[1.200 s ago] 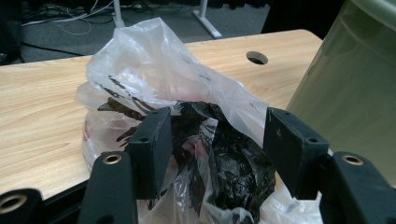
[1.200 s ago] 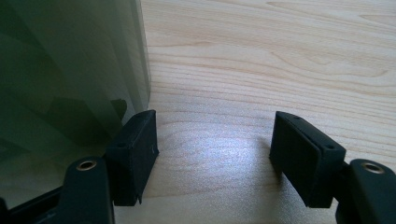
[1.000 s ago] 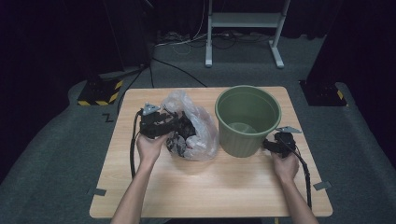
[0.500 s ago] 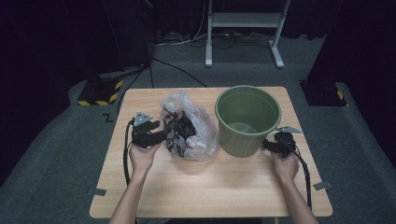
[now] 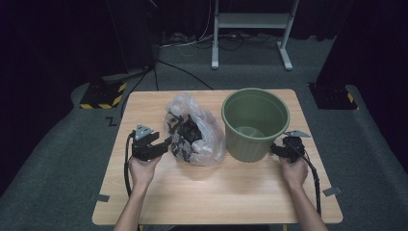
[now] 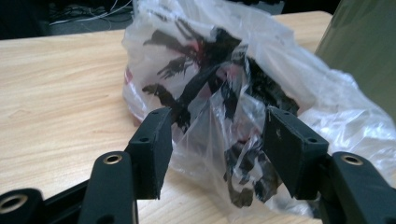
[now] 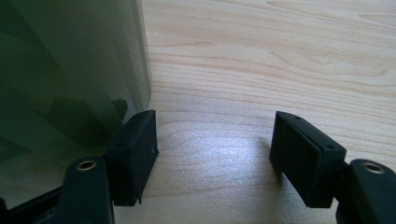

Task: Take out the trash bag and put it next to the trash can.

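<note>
Now we hold the left gripper (image 5: 163, 143) low at the left side of the clear plastic bag (image 5: 195, 131), which lies on the wooden table (image 5: 202, 192) just left of the green bucket (image 5: 255, 122). In the left gripper view our two black jaws stand well apart, with a fold of the bag (image 6: 243, 93) between them; the film reaches in between the pads, but we cannot tell that either pad presses on it, so we count the jaws as open and holding nothing. The bag is crumpled and loosely bunched, and through its film we see dark, black pieces with a little red among them; what they are we cannot tell. It rests on the table, its right side close against the bucket's wall.

Our right gripper (image 5: 278, 148) sits at the foot of the bucket on its right side. In the right gripper view its jaws are spread wide over bare wood, one jaw just beside the green wall (image 7: 70, 70), with nothing between them.

From the high view the bucket stands upright and open, and we see only its pale green bottom inside.
</note>
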{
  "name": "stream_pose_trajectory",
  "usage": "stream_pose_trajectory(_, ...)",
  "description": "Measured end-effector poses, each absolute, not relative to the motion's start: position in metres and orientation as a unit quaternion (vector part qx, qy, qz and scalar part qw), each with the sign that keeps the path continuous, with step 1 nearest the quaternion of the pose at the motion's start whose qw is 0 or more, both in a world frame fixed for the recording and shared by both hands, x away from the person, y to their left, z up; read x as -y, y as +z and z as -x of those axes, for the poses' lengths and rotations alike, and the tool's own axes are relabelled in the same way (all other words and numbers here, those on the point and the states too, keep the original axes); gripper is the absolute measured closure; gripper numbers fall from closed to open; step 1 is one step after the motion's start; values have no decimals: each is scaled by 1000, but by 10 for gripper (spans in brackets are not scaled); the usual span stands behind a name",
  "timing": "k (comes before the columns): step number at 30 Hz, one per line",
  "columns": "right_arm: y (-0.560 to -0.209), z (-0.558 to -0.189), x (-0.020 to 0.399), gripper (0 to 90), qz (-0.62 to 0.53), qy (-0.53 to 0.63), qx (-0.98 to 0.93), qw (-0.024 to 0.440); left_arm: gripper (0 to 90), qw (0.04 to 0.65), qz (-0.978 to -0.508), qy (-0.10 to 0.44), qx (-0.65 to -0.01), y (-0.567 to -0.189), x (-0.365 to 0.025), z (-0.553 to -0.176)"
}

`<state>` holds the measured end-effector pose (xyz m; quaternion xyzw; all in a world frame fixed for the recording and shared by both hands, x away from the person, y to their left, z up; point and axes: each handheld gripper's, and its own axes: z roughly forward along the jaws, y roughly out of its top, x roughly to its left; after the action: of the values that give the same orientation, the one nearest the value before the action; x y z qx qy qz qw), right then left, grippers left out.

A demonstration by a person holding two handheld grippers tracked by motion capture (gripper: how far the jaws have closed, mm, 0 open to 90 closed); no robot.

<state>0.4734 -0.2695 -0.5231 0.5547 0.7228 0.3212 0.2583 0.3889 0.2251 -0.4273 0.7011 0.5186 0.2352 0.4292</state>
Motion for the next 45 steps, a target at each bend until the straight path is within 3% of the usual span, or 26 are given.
stream_pose_trajectory(26,-523,-473,269,317,-556,321,-722,258,428,338,-709,244,-569,-493,-223,-401)
stream_pose_trajectory(45,-523,-473,269,316,-556,321,-722,257,391,316,-696,264,-588,-527,-222,-412)
